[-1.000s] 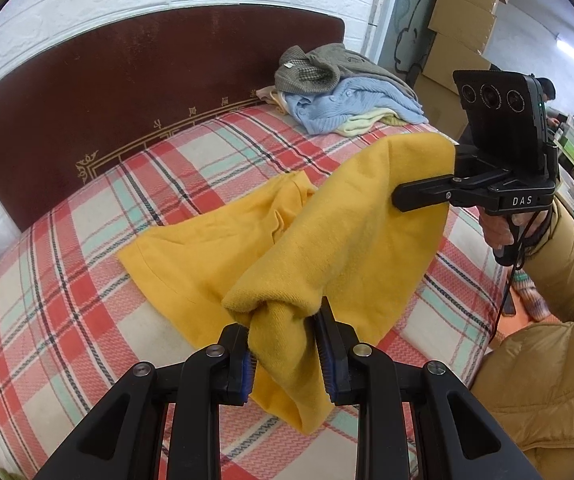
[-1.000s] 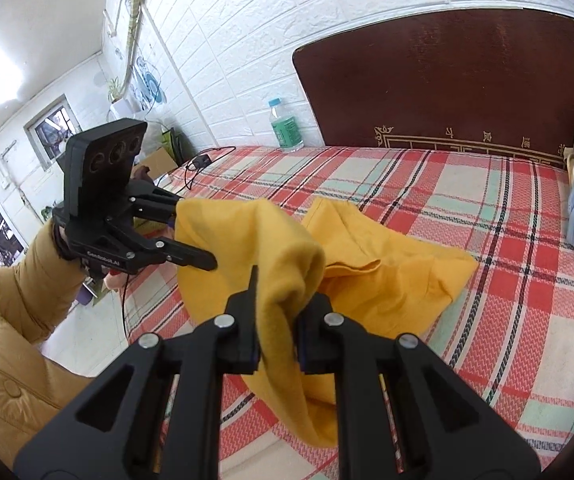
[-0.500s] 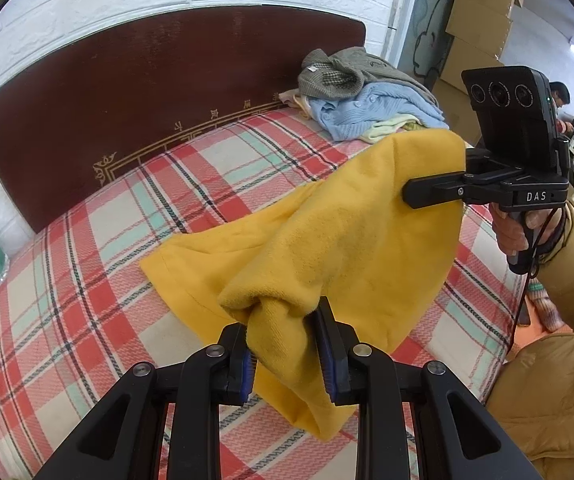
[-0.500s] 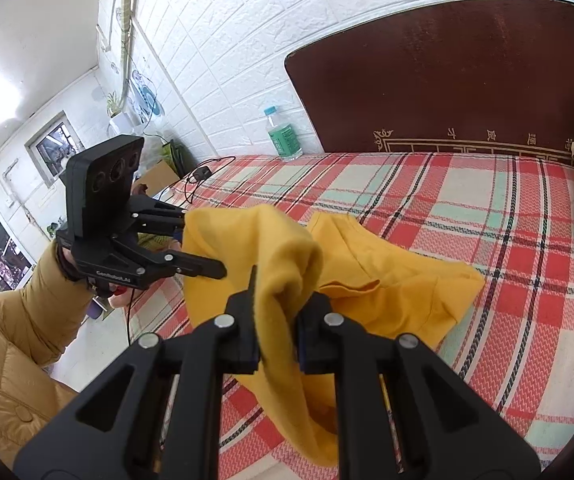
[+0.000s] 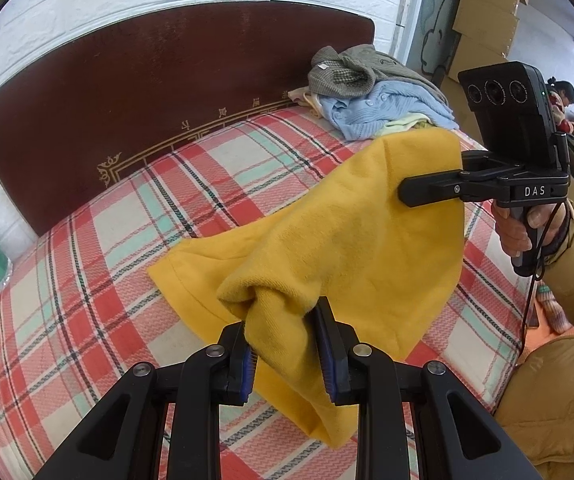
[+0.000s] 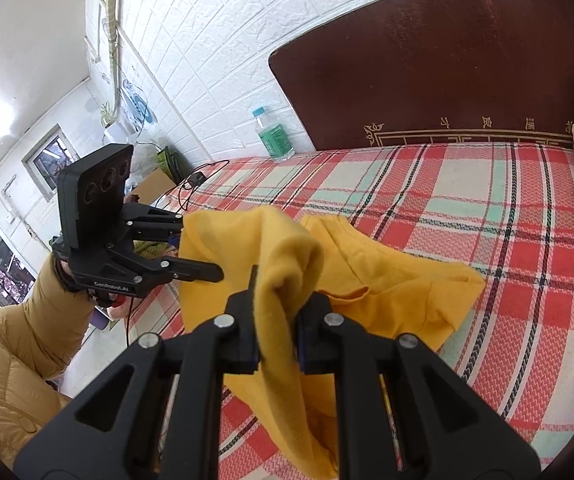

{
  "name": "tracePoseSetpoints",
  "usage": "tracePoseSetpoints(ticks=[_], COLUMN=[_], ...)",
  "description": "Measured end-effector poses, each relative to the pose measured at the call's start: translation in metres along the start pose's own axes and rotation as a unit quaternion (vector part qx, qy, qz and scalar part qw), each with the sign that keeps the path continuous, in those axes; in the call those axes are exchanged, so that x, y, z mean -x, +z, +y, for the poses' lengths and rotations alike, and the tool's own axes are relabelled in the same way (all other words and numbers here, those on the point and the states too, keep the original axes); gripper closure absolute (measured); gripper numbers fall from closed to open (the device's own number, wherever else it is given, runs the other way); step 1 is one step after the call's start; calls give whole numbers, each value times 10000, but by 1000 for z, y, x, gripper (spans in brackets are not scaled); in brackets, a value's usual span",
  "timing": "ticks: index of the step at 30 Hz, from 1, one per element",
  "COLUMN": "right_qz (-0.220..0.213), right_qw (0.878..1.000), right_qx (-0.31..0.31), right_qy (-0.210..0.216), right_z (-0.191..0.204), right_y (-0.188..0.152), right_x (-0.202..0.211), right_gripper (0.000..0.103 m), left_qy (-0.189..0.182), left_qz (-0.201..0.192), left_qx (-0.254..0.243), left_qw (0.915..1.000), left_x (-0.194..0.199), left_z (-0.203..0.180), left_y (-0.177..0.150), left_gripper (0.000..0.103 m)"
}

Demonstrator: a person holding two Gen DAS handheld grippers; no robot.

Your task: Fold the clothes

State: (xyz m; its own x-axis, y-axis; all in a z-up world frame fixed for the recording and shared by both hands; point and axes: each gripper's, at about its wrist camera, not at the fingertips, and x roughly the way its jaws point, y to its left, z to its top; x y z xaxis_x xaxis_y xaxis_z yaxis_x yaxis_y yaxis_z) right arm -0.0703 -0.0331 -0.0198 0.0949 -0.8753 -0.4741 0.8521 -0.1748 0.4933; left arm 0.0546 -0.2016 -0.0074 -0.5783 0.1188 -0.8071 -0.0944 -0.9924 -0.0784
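Only the right wrist view shows the whole water bottle (image 6: 273, 136) by the wall; only the left shows cardboard boxes (image 5: 483, 12). The left gripper (image 5: 287, 344) and right gripper (image 6: 277, 332) each pinch the yellow garment (image 5: 351, 248), nearly closed, lifting it over the plaid bed (image 5: 87, 280). Its far hem is partly hidden.
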Motion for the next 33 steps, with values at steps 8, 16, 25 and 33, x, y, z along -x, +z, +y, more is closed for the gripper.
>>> tracePoseSetpoints(ticks=[8,16,25,33], right_qz=[28,50,94,154], right_qw=[9999,9997,9991,9975], right_qx=[-109,-250,-420,-688], right_qy=[-5,34,2,-66], right_z=[-7,-15,-29,-48], right_y=[4,6,10,12], right_x=[-6,-12,-22,-35], right_gripper=[88,88,88,88], left_qy=[31,31,2,-26], left_qz=[42,67,89,106], left_qx=[41,96,218,393], left_qw=[10000,9999,9997,9992], left_x=[-5,-11,-21,-33], left_z=[6,13,24,39], left_y=[2,4,7,11], left_gripper=[77,77,77,77])
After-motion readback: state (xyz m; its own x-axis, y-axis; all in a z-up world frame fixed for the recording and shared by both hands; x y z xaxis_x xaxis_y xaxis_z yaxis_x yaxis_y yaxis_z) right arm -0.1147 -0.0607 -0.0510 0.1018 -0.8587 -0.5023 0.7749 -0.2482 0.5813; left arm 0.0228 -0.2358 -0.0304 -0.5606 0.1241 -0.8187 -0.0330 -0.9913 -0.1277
